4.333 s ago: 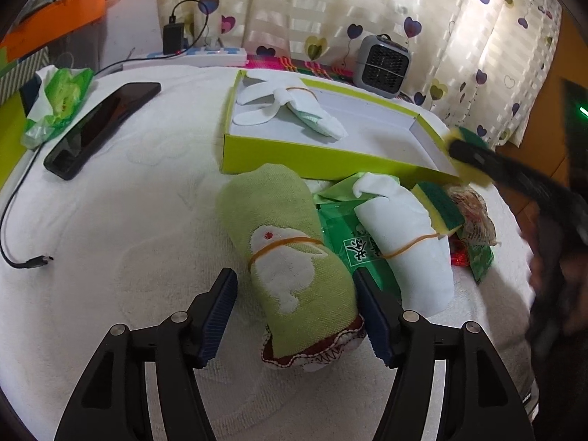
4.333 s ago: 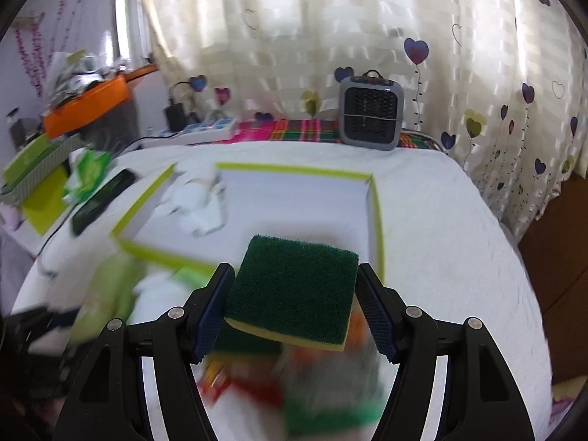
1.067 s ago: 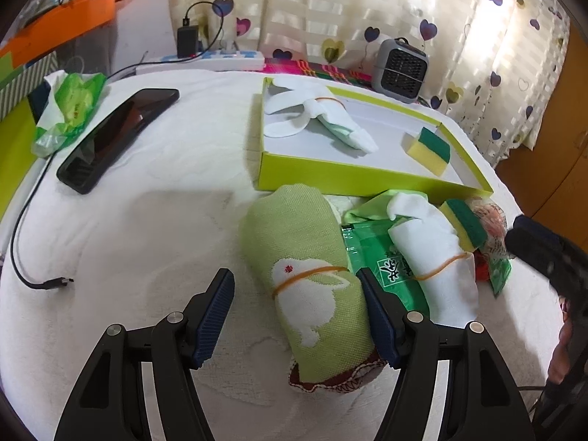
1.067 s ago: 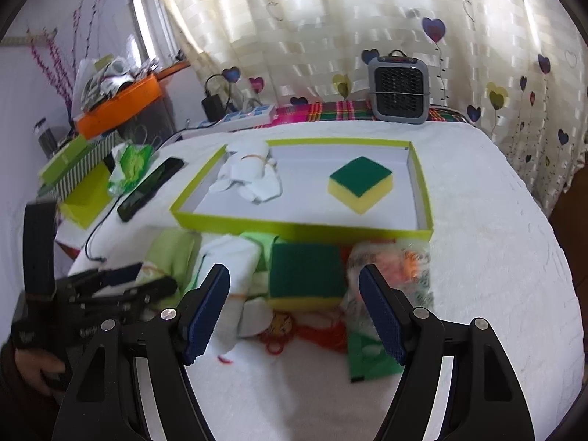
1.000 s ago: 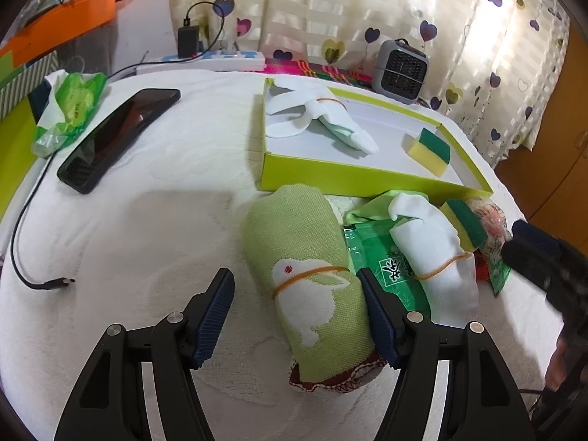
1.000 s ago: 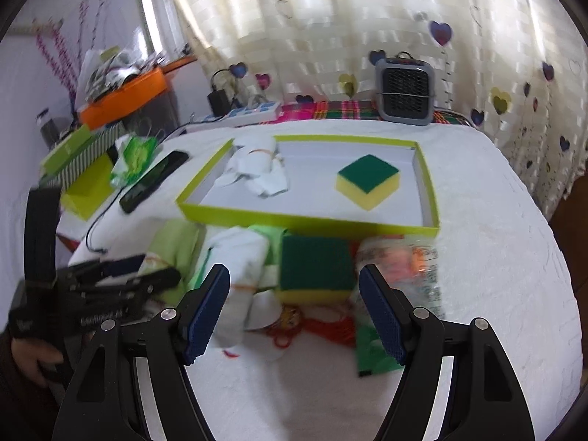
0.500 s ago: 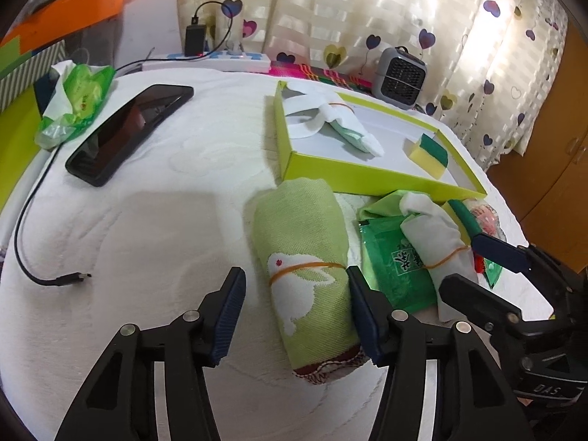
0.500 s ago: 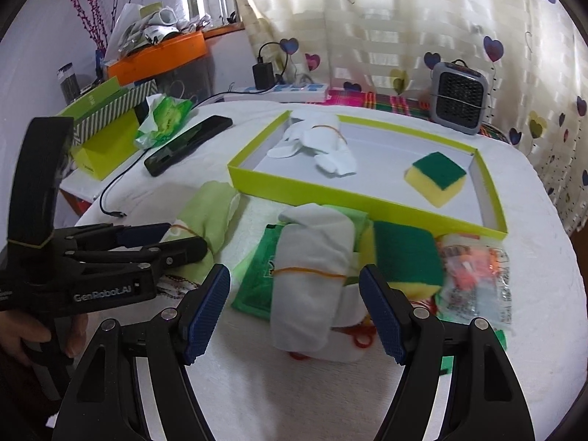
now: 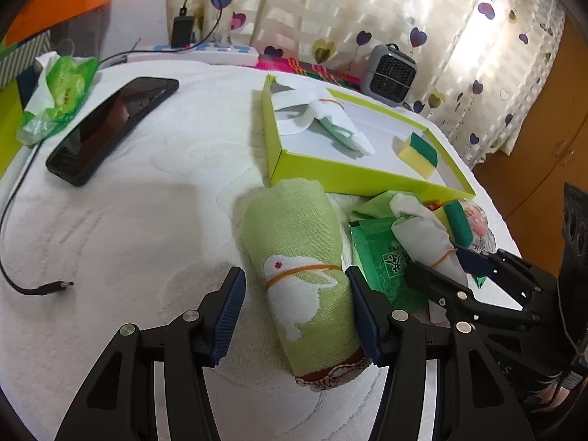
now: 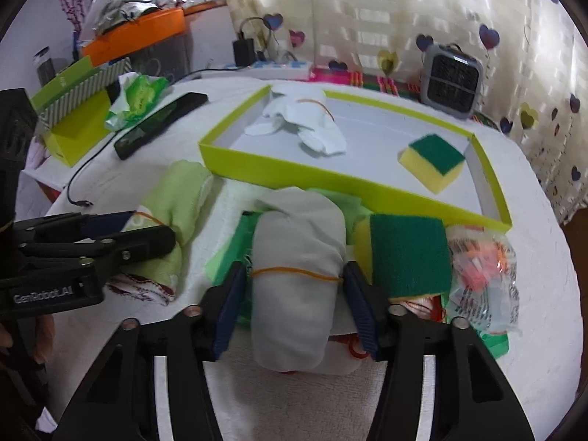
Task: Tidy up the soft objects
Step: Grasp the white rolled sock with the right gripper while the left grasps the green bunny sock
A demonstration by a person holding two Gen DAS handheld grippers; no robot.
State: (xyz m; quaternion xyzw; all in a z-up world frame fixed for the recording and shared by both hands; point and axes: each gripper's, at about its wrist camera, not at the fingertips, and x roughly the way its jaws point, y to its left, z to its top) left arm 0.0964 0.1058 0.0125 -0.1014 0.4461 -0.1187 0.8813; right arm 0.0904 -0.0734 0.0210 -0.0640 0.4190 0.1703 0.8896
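The right gripper point(image 10: 290, 294), its jaws just closing, is pinching the white rolled cloth bound with a rubber band point(image 10: 297, 257), long axis running away between its fingers. The left gripper point(image 9: 294, 305) is straddling the rolled green rabbit towel point(image 9: 297, 257), contact unclear.

Lit by daylight through the curtains point(image 9: 367, 11) at the far side; patches there blown out to white. Soft shadow cast toward the near side by the tray wall point(image 9: 330, 169) and the green towel roll point(image 9: 297, 257) on the white bedcover point(image 9: 128, 220). Strong fisheye bending at all edges, with black vignette in the corners. Left wrist view sharp throughout. Right wrist view slightly soft overall, most so at the orange packet point(image 10: 481, 268) on the right.
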